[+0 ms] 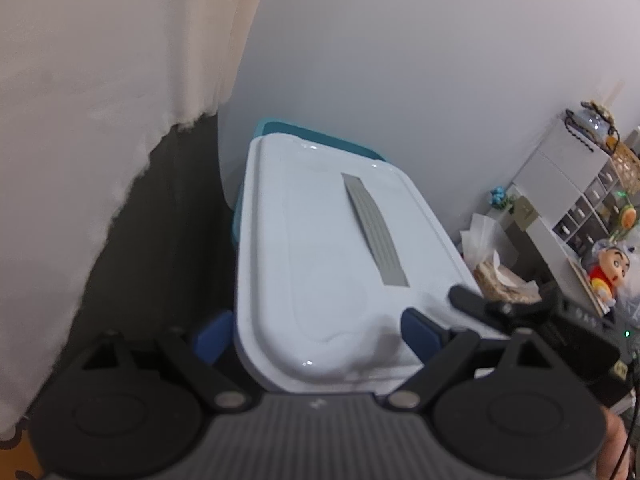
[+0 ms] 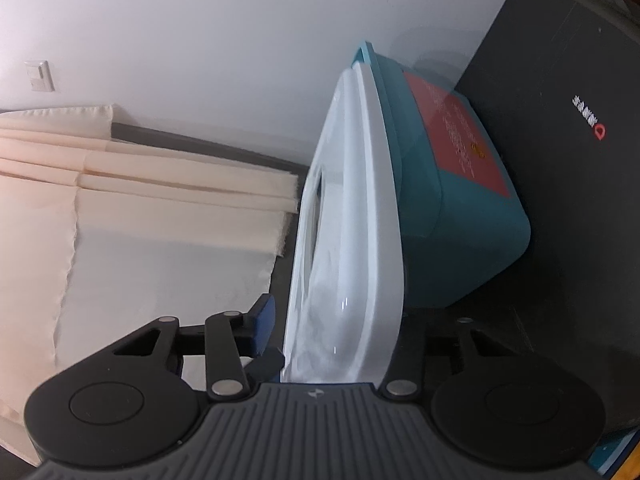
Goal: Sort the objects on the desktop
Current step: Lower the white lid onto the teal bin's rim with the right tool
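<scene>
A white lid (image 1: 320, 248) with a grey strip lies on a teal storage box (image 1: 320, 136) against the wall. My left gripper (image 1: 316, 334) straddles the lid's near end. One blue pad sits against its left rim and the other on its top at the right, so it is shut on the lid. In the right wrist view the scene is rolled sideways. The lid's rim (image 2: 360, 240) runs between the fingers of my right gripper (image 2: 340, 340). Its visible blue pad (image 2: 262, 324) stands slightly off the rim. The other pad is hidden behind the lid.
A cream curtain (image 1: 100, 140) hangs at the left over a dark surface. At the right stand a white drawer shelf (image 1: 568, 184), a tissue pack (image 1: 496, 276) and a cartoon figurine (image 1: 608, 276). A black box (image 2: 560, 160) lies under the teal box.
</scene>
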Demonstrator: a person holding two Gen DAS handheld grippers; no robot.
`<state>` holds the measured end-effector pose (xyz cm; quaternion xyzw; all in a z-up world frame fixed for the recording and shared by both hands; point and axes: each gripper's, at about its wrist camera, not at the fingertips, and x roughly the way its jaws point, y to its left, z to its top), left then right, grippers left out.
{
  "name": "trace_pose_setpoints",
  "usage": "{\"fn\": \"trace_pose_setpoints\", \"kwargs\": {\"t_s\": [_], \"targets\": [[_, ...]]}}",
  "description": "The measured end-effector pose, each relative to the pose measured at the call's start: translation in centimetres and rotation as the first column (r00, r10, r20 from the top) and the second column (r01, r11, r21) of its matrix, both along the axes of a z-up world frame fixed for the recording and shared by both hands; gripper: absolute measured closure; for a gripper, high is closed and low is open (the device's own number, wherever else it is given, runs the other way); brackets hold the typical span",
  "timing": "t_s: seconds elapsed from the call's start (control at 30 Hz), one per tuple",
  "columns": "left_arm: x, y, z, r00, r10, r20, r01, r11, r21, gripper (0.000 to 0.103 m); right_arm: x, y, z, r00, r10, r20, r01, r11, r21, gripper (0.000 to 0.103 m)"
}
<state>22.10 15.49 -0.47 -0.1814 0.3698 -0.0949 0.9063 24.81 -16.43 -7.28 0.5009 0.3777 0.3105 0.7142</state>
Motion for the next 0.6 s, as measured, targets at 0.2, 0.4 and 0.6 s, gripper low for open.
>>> {"fn": "trace_pose_setpoints", "kwargs": {"t_s": [0.2,0.4,0.6], "targets": [[0.9,-0.4,0.0,1.000,-0.007,0.010,0.007,1.000,0.012,0.011,1.3,0.8,0.1,0.999,0.034,0.004,-0.034,0.999,0.004,0.078],[1.4,-0.1,-0.4,1.000,-0.001,-0.003,0.001,1.000,0.011,0.011,2.3,0.9,-0.8,0.999,0.046,-0.018,-0.045,0.999,0.025,0.078],[1.2,0.0,-0.4,1.000,-0.004,0.001,0.004,1.000,0.002,0.011,2.7,1.2,-1.1,0.999,0.036,-0.022,-0.035,0.999,0.039,0.078]]}}
